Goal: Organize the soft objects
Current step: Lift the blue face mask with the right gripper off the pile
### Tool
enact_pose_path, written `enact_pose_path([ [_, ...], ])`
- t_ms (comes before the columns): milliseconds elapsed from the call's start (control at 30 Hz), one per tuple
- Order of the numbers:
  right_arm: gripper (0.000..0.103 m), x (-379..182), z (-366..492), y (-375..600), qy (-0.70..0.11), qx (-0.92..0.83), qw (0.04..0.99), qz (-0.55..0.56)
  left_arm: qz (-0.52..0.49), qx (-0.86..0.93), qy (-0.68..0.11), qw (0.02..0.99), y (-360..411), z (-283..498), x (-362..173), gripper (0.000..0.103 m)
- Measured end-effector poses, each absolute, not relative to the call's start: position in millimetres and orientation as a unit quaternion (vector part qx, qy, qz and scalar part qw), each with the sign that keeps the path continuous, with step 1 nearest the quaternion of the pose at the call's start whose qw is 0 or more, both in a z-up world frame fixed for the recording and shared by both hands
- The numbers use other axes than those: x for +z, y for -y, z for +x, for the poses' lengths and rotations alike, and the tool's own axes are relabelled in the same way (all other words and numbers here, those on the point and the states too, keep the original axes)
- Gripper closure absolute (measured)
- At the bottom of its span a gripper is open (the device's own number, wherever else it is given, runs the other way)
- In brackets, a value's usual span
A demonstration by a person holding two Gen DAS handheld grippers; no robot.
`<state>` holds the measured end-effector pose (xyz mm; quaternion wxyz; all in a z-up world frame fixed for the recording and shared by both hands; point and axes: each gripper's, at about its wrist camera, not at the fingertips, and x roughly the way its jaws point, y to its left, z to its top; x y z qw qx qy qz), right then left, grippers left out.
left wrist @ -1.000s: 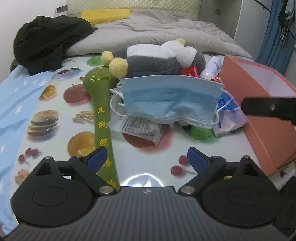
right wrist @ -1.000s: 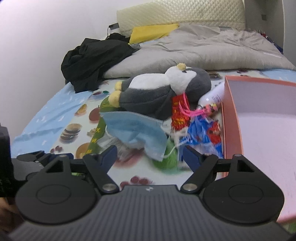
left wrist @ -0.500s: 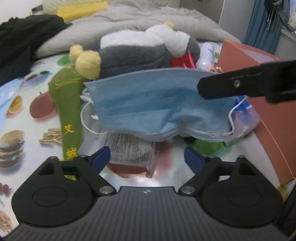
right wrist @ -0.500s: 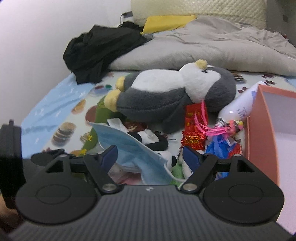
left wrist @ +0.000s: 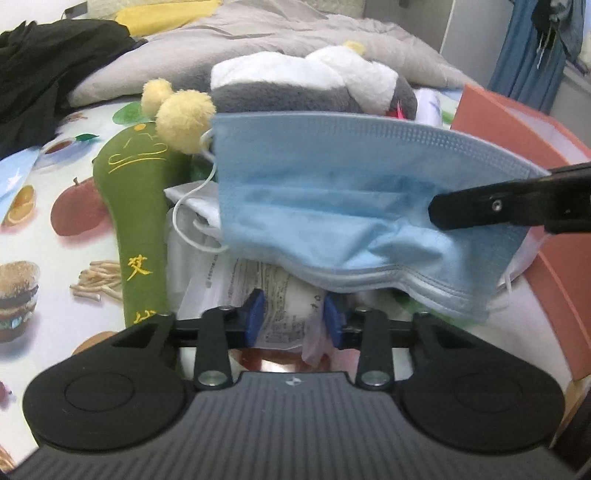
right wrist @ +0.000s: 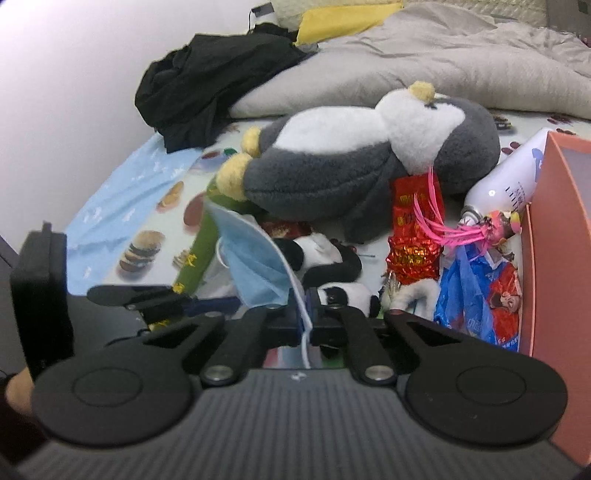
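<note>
Your right gripper clamps blue mask; your left gripper closing around white packet; panda plush only in right view.

A bed fills the room behind, covered by a rumpled grey duvet with a yellow pillow and a quilted cream headboard at its far end. A heap of black clothing lies on the bed's left side. A printed sheet with fruit and burger pictures covers the near part. A plain pale wall stands to the left. A blue curtain hangs at the right.
</note>
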<state>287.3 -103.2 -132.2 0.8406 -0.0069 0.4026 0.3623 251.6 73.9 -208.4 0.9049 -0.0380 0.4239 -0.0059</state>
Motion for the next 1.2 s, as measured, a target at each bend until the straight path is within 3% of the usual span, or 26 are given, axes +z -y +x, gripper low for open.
enact_pose_path([
  [233,0.098,-114,268,112,-0.384,0.347,0.856,0.002,-0.061,0.013,-0.413,0.909,-74,228,-200,0.079],
  [633,0.098,-103,219,153,-0.376,0.277,0.882,0.062,-0.086,0.028,-0.397,0.913,-58,158,-176,0.079],
  [967,0.097,-155,181,178,-0.449,0.203,0.859,0.137,-0.128,0.035,-0.401,0.907,-51,126,-175,0.079],
  [1200,0.093,-181,171,178,-0.467,0.179,0.859,0.111,-0.14,0.033,-0.413,0.899,-39,125,-178,0.079],
])
